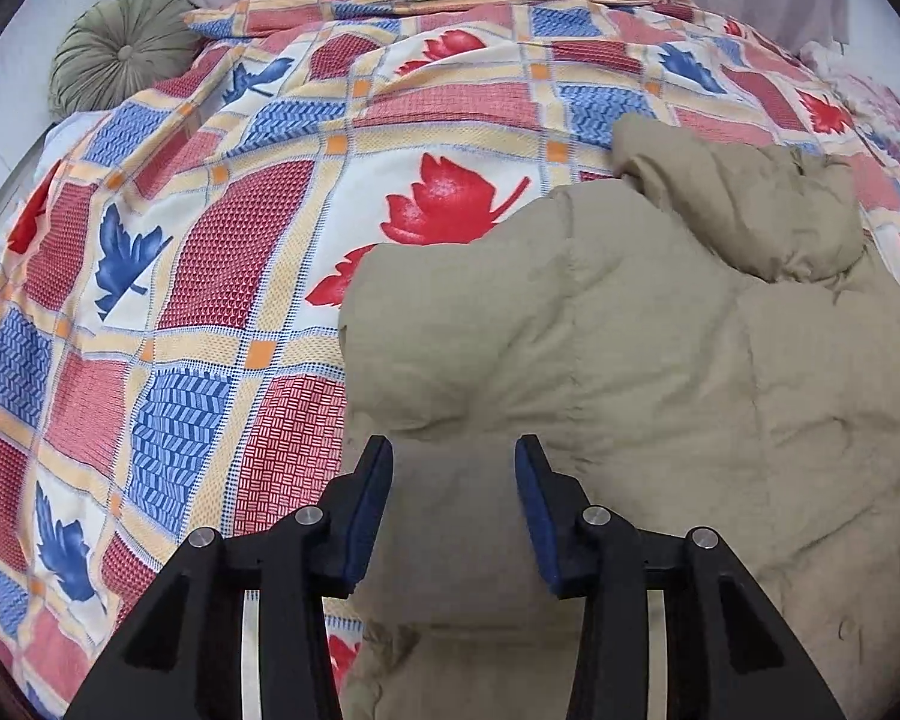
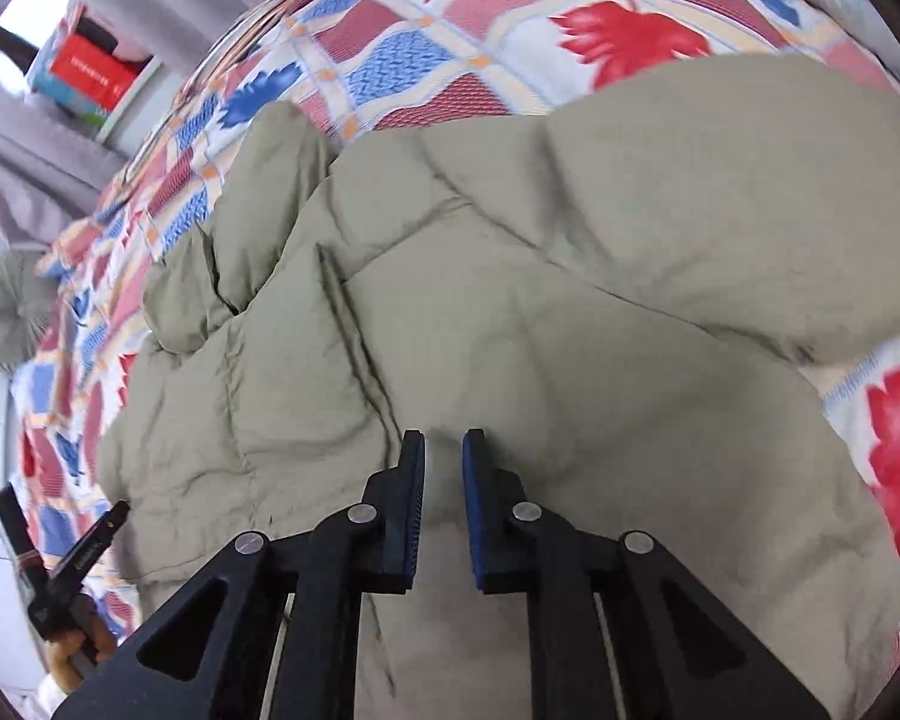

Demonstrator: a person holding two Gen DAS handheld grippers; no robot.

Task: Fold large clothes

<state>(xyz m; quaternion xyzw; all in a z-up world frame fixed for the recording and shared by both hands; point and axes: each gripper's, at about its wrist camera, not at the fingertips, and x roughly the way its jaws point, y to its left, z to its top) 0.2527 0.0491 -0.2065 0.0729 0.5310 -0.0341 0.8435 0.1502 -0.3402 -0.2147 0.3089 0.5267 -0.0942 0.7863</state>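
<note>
Puffy khaki quilted jacket (image 1: 660,360) lies on the leaf-patterned patchwork bedspread (image 1: 210,240). Left gripper (image 1: 453,510) half-closed around a thick hem fold, right gripper (image 2: 444,504) pinching jacket fabric narrowly. Grasping step; next, I'd judge, lift both edges together and fold over.

Khaki puffer jacket (image 1: 660,360) lies on leaf-patterned bedspread (image 1: 210,276).

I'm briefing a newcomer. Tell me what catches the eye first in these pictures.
A puffy beige jacket lies spread on the bed, filling the right wrist view. Under it, a loud bedspread of red and blue leaves covers the left wrist view. The right tool pinches jacket fabric, and the left tool sits on its edge.
</note>
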